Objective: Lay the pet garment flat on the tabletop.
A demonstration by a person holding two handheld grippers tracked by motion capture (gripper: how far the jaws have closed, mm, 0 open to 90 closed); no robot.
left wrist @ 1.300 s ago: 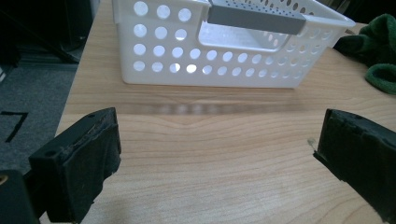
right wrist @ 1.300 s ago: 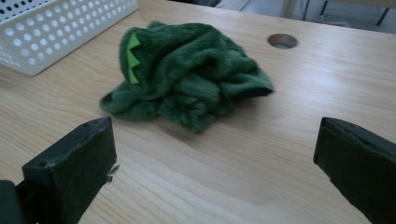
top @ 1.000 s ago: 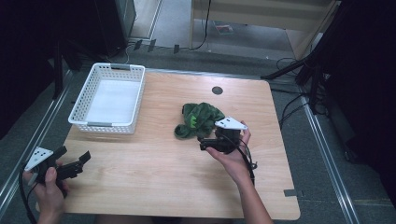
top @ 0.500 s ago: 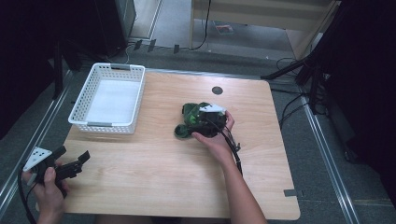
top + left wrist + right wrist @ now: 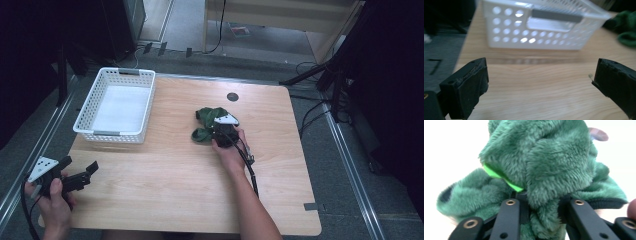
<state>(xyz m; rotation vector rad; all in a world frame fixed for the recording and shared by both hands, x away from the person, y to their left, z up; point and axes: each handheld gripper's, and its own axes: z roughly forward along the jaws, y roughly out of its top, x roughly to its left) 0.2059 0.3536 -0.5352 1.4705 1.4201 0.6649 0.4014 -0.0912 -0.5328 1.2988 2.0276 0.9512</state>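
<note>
A green plush toy (image 5: 205,119) lies near the middle of the wooden table (image 5: 165,185). My right gripper (image 5: 219,134) sits at its near side, held by a hand. In the right gripper view the jaws have just been closing, and their pads pinch a fold of the green plush toy (image 5: 549,165); the right gripper (image 5: 542,203) is shut on it. My left gripper (image 5: 80,166) hovers at the table's front left corner. Its left gripper (image 5: 541,82) jaws stand wide open with nothing between them.
A white perforated basket (image 5: 112,134) stands at the back left, its inside bare; the basket (image 5: 536,32) is right ahead in the left gripper view. A dark round hole (image 5: 232,96) marks the table's far side. Cables and dark stands surround the table.
The right hand moved away from the person and slightly left onto the plush toy, and the jaws closed on it. The left hand stayed where it was.
</note>
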